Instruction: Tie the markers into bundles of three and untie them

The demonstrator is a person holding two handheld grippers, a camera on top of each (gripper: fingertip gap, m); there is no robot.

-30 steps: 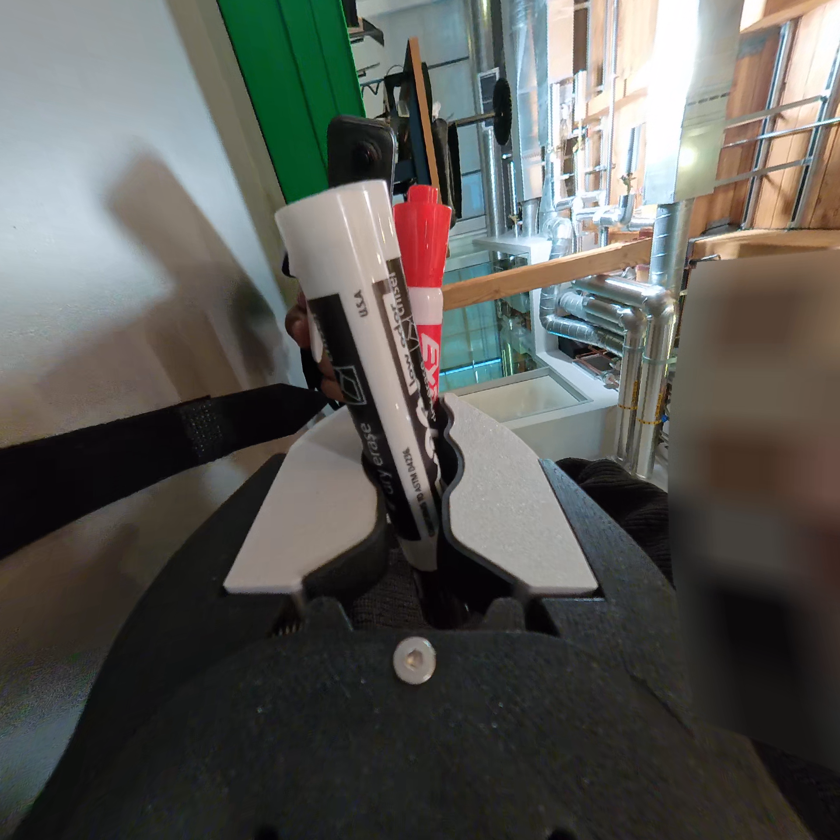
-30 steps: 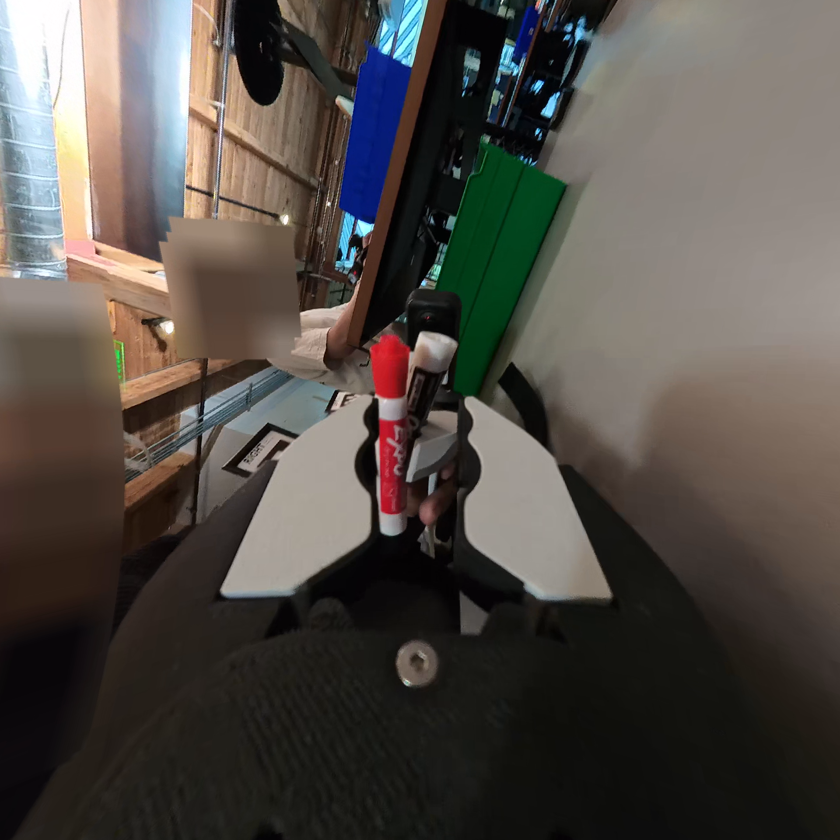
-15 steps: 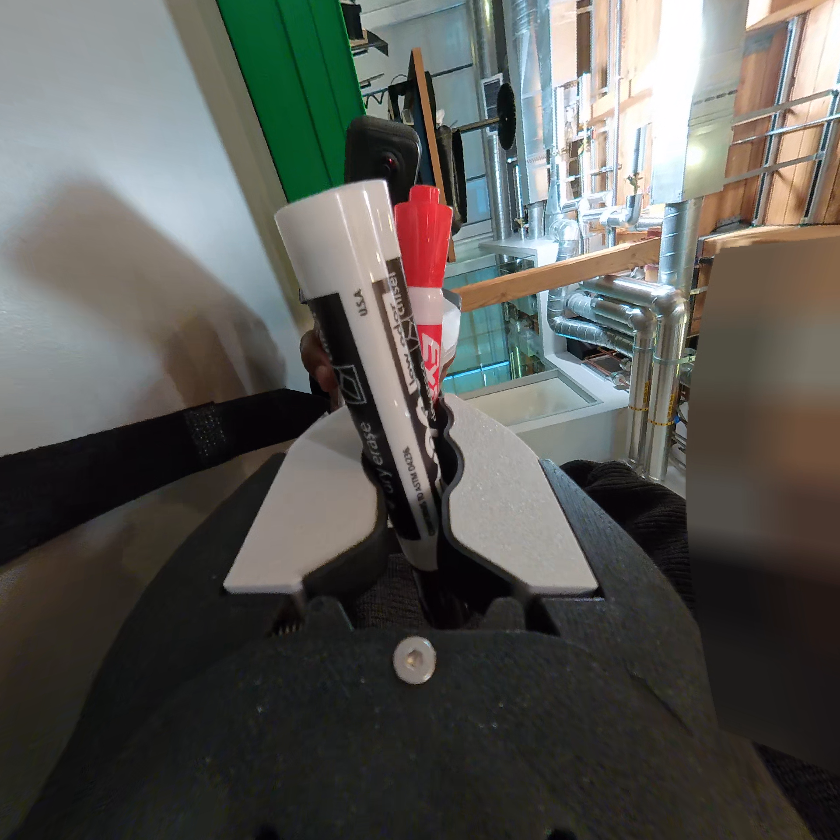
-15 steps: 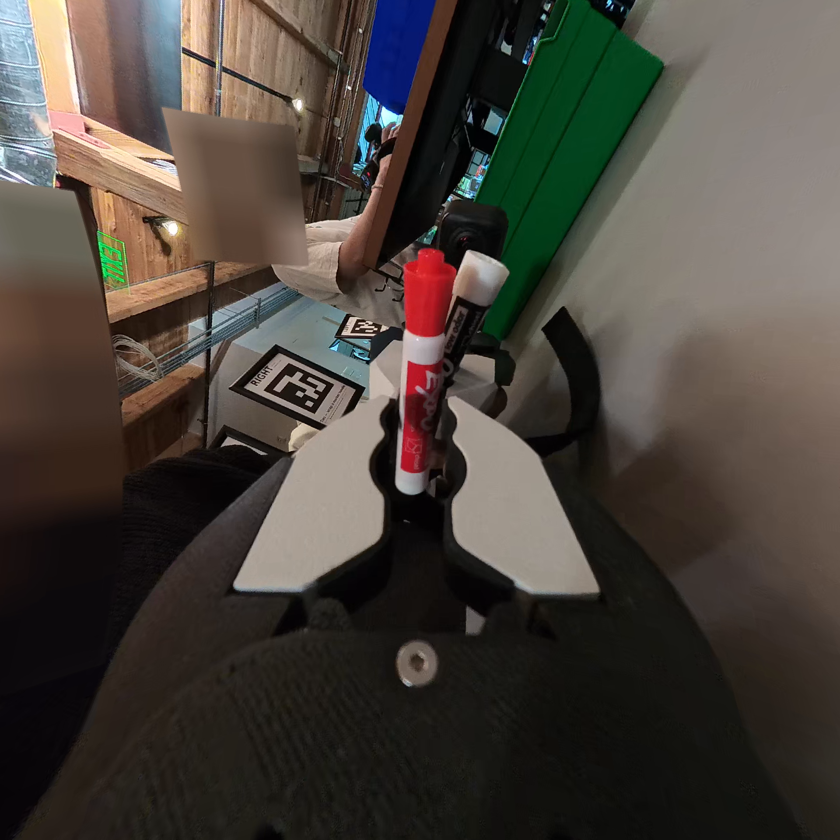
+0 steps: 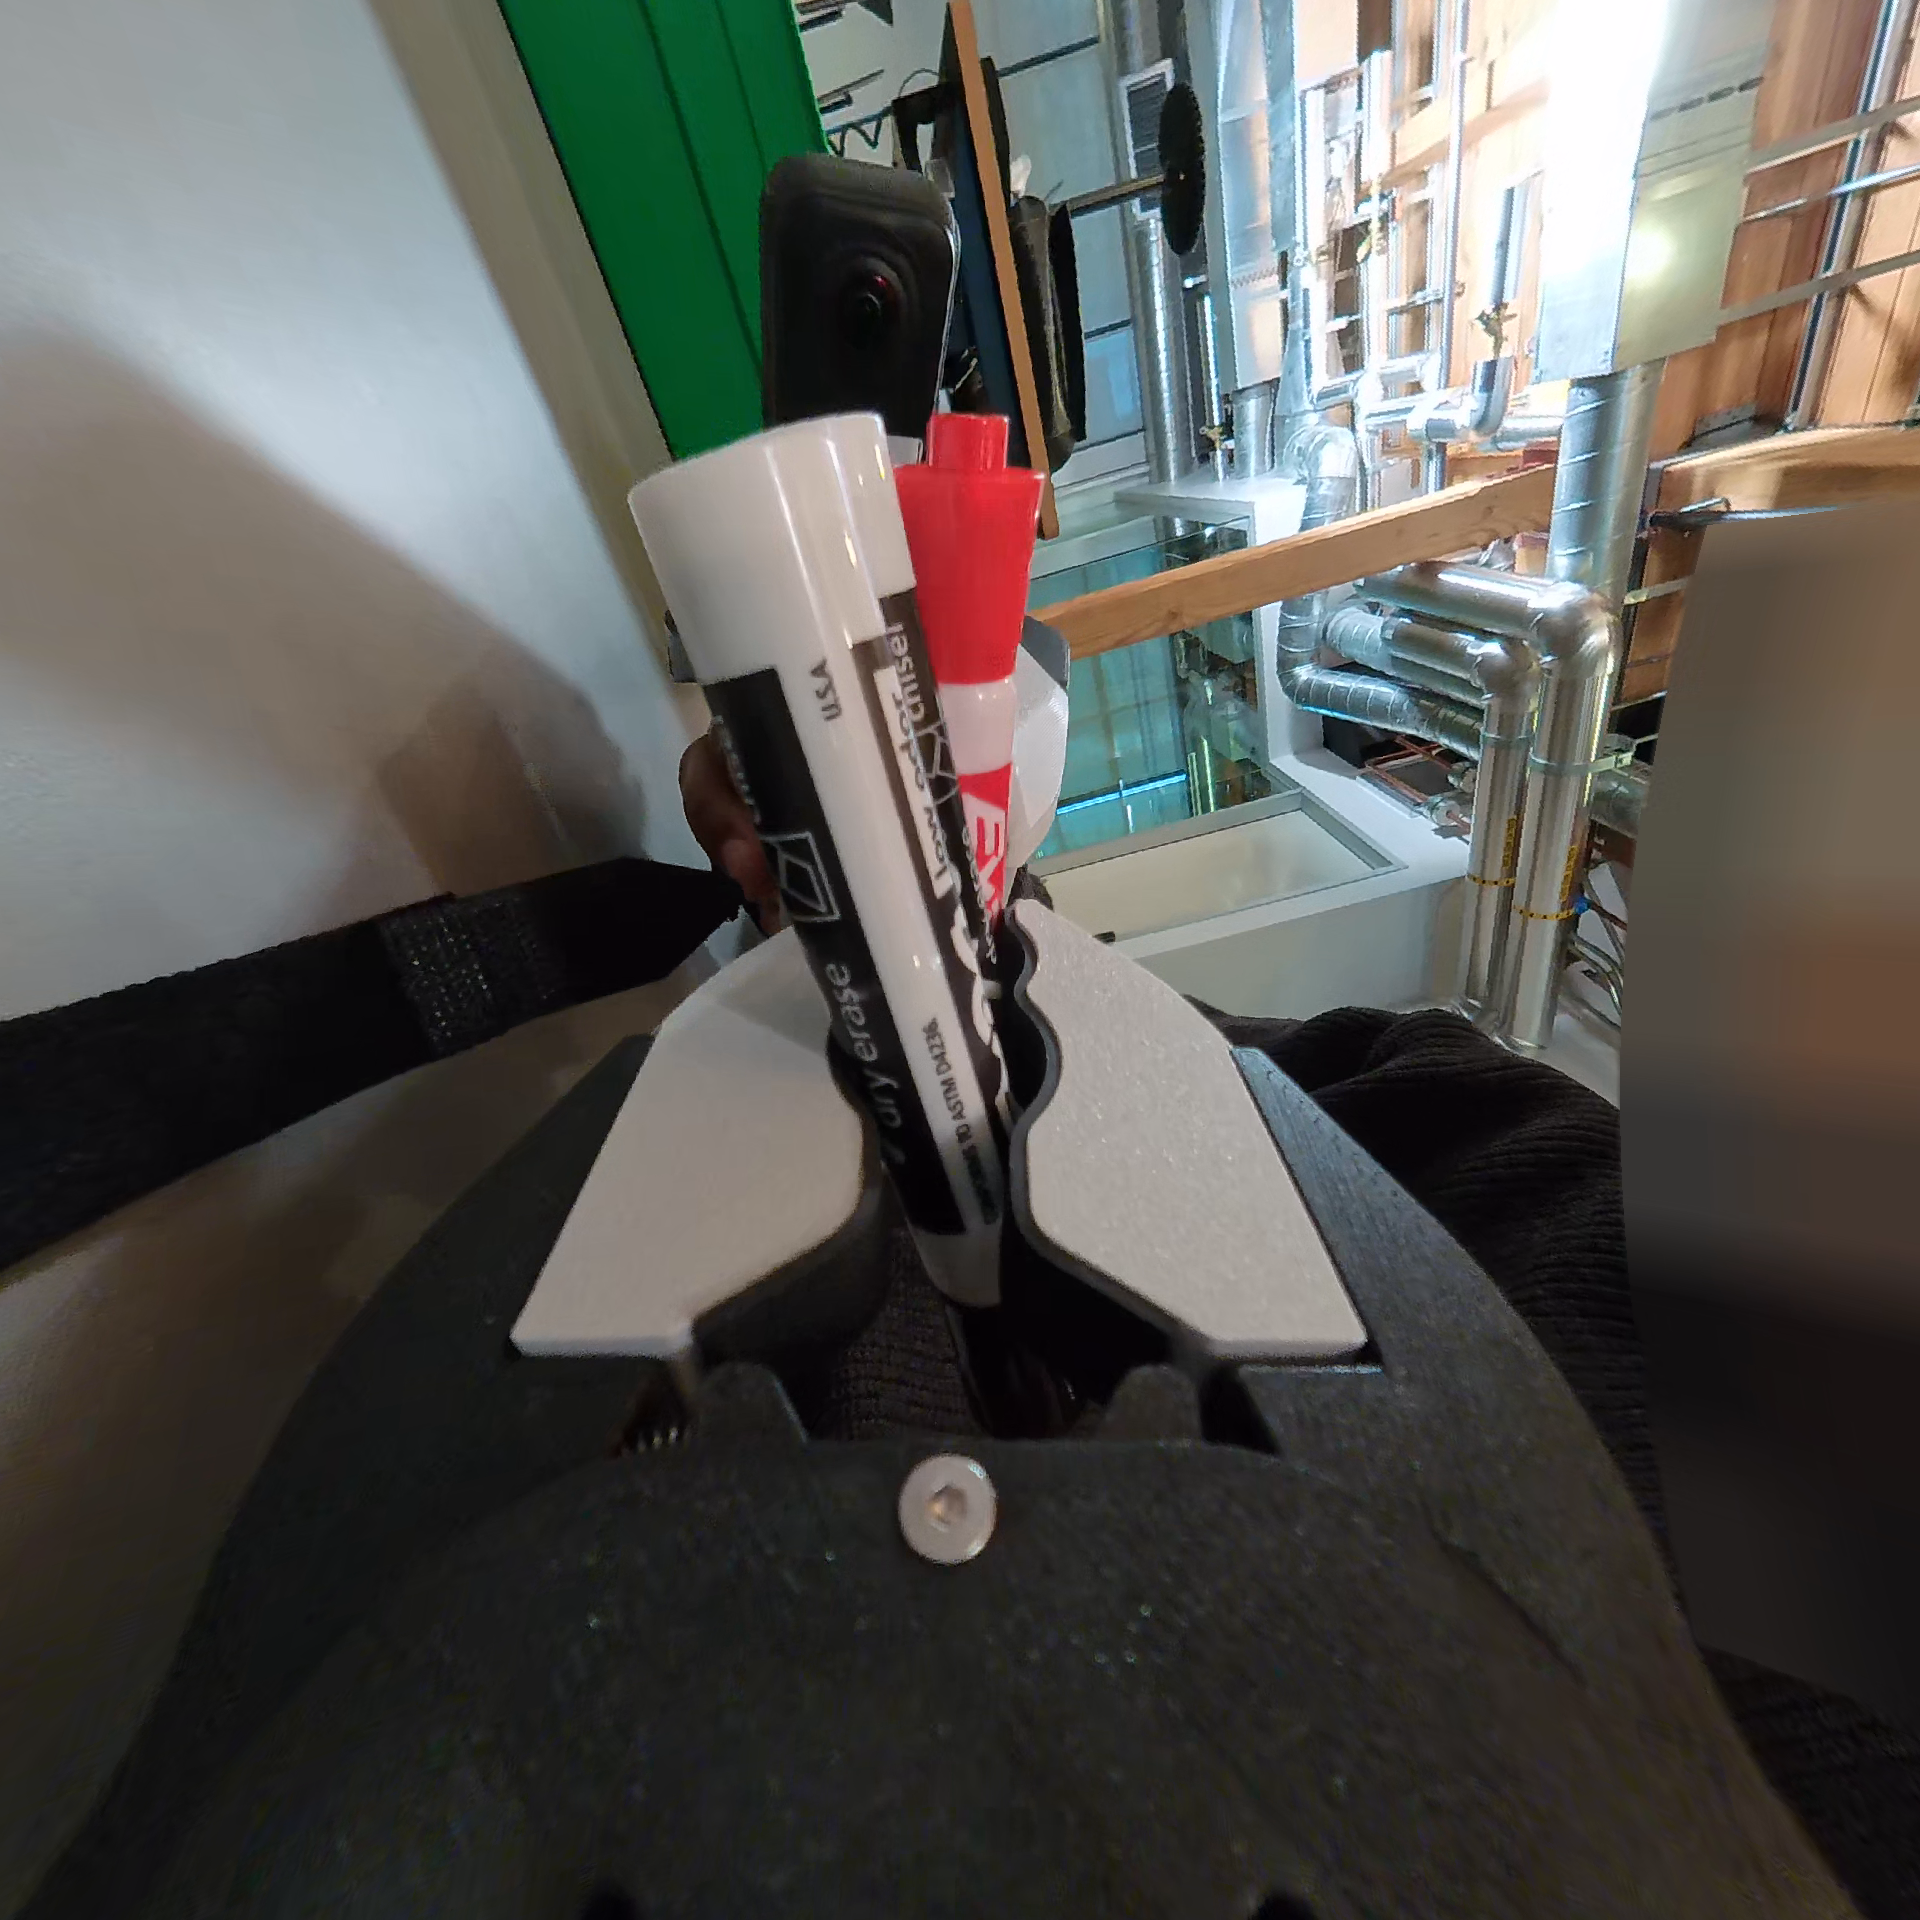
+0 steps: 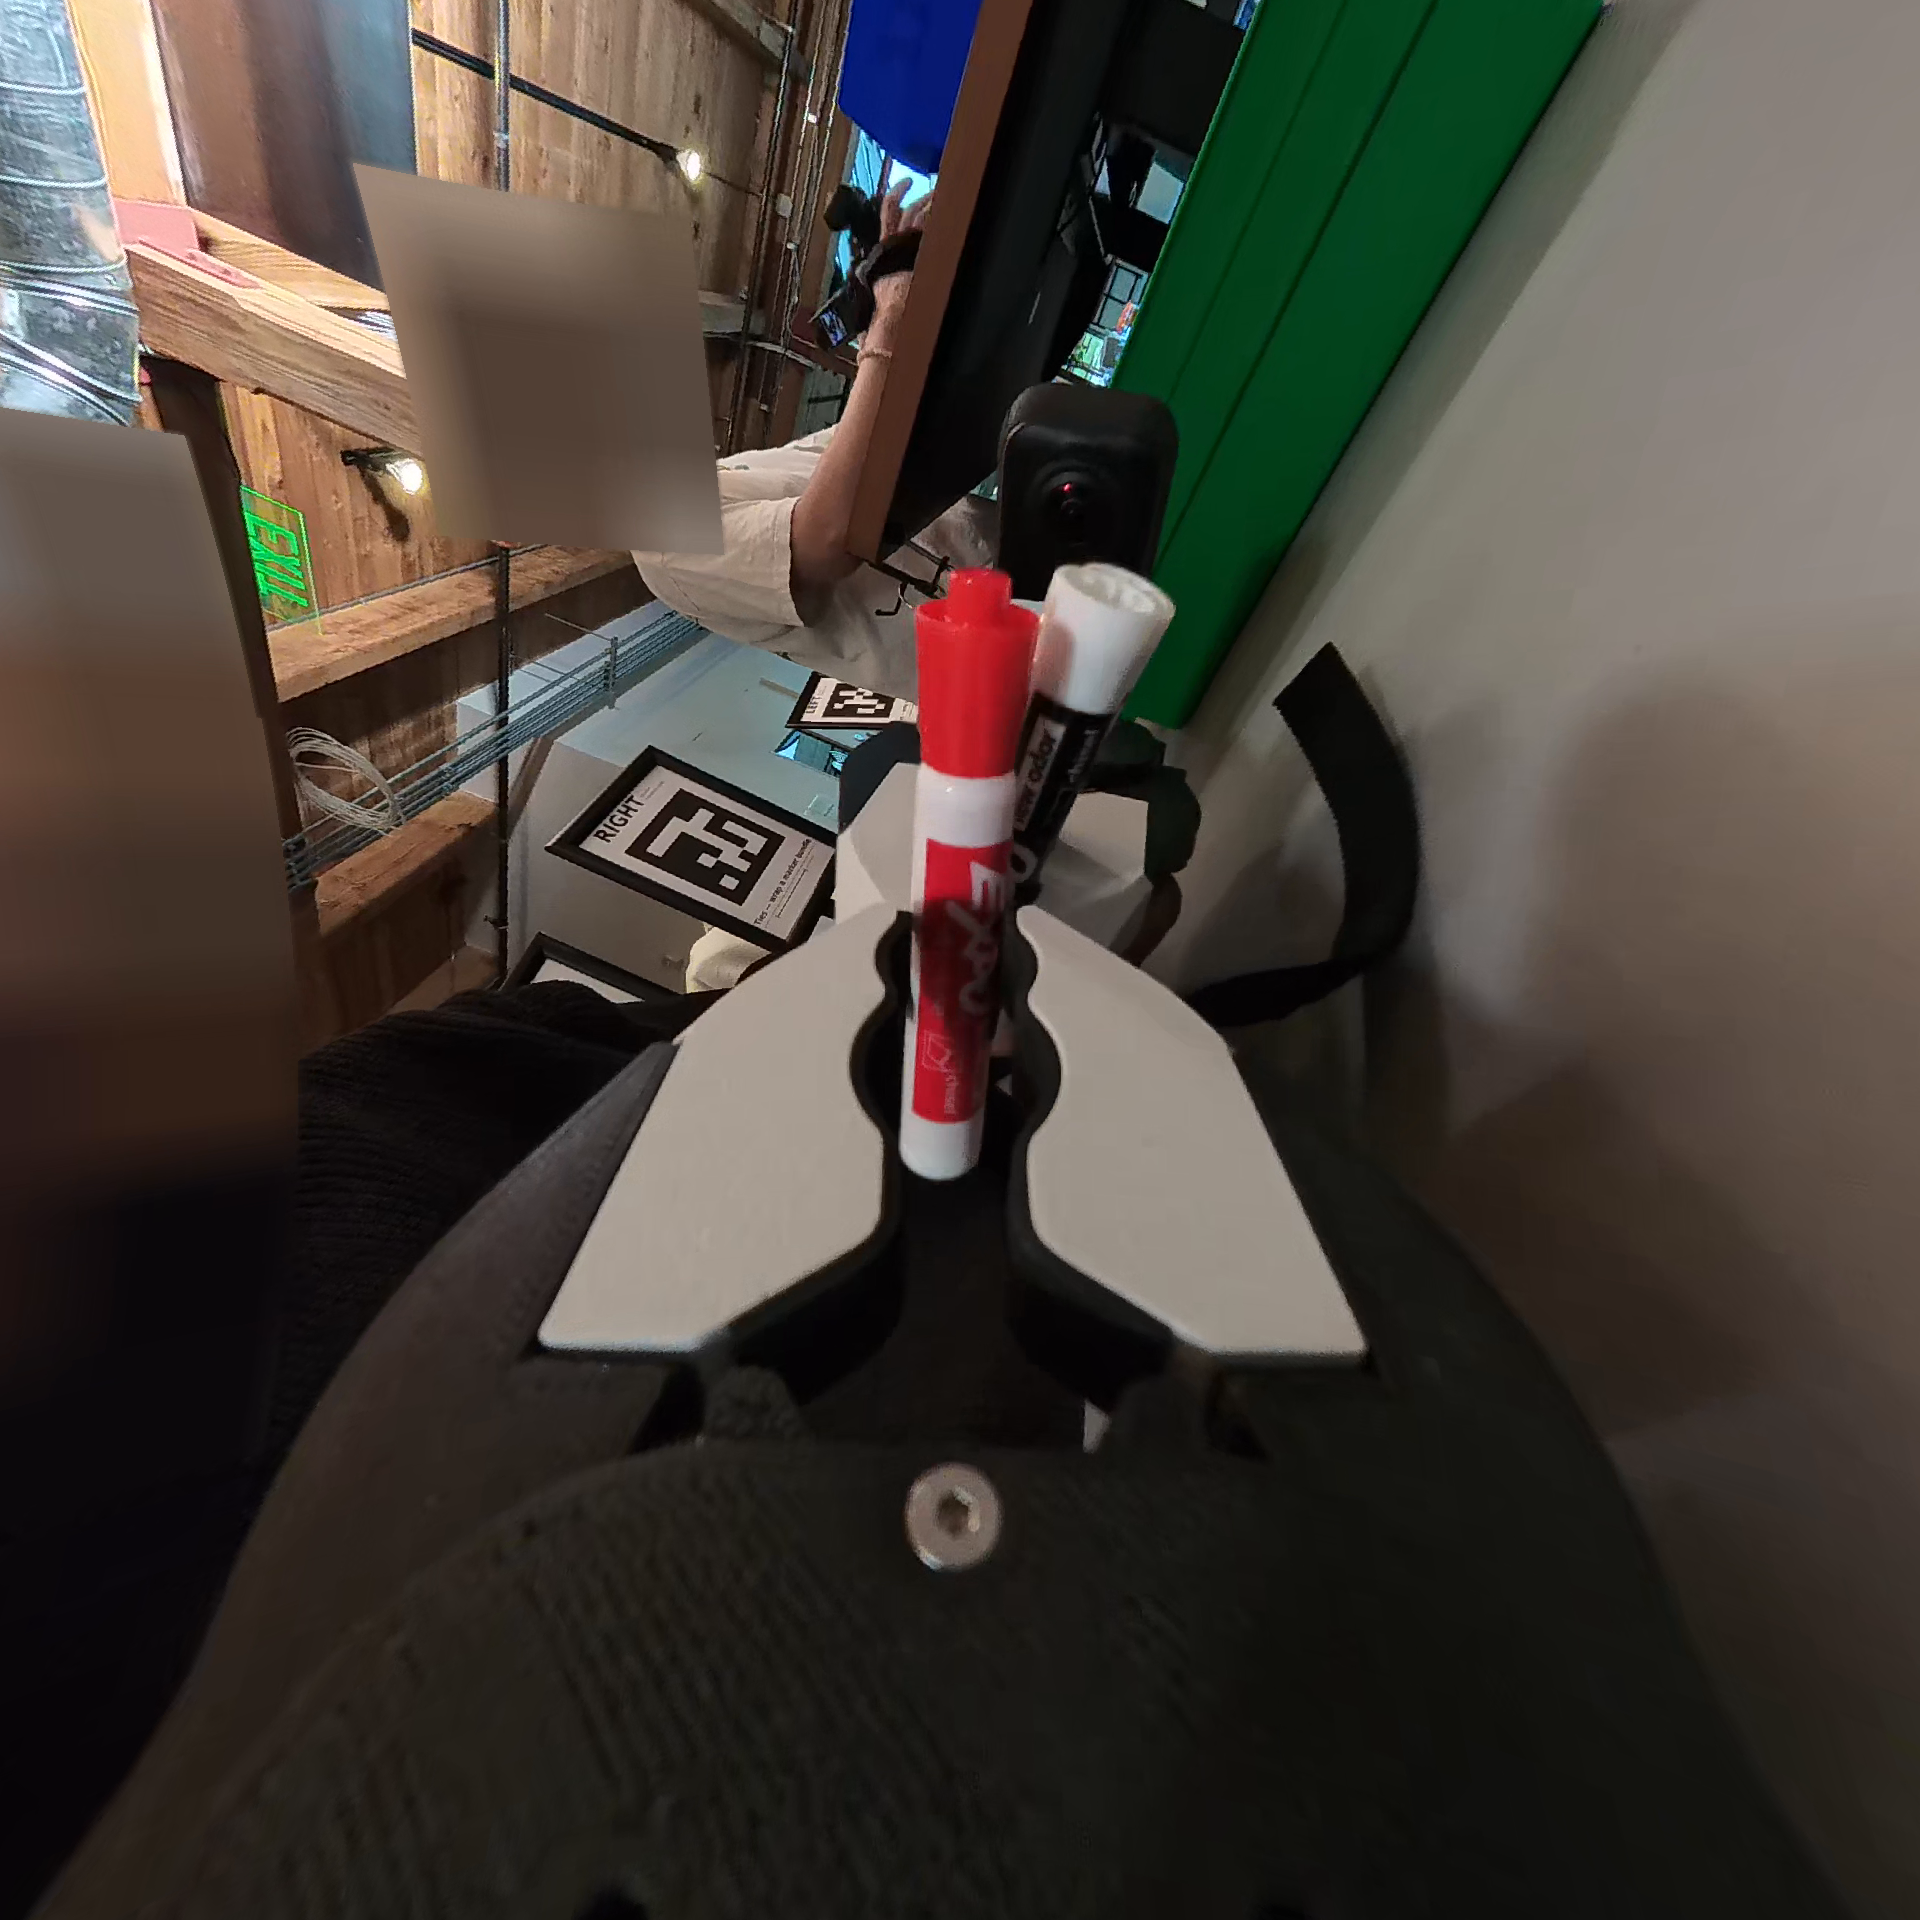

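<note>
Left wrist view, from nine o'clock across: a pale wall carries a broad shadow, and a black woven strap (image 5: 312,997) with a rough hook-and-loop patch runs in from the edge toward centre. The left gripper (image 5: 940,1091) has matte white, grainy finger plates with wavy inner edges; its jaws are closed nearly together on the black marker (image 5: 831,831), a smooth white-capped cylinder leaning toward eleven o'clock. Just beside it at one o'clock stands the red marker (image 5: 971,634), with a glossy ribbed cap. Behind both, at twelve, sits a rounded black camera (image 5: 857,296). At three o'clock are shiny metal pipes (image 5: 1507,707).

Right wrist view: at nine o'clock, a square black-and-white tag (image 6: 707,842) in a dark frame. In the centre the right gripper (image 6: 956,1049), with the same white plates, has its jaws narrowed around the red marker (image 6: 961,883), which stands upright; whether they actually pinch it I cannot tell. The black marker (image 6: 1081,717) touches it at one o'clock. A green panel (image 6: 1351,260) fills two o'clock, and the curved strap (image 6: 1361,831) lies at three.
</note>
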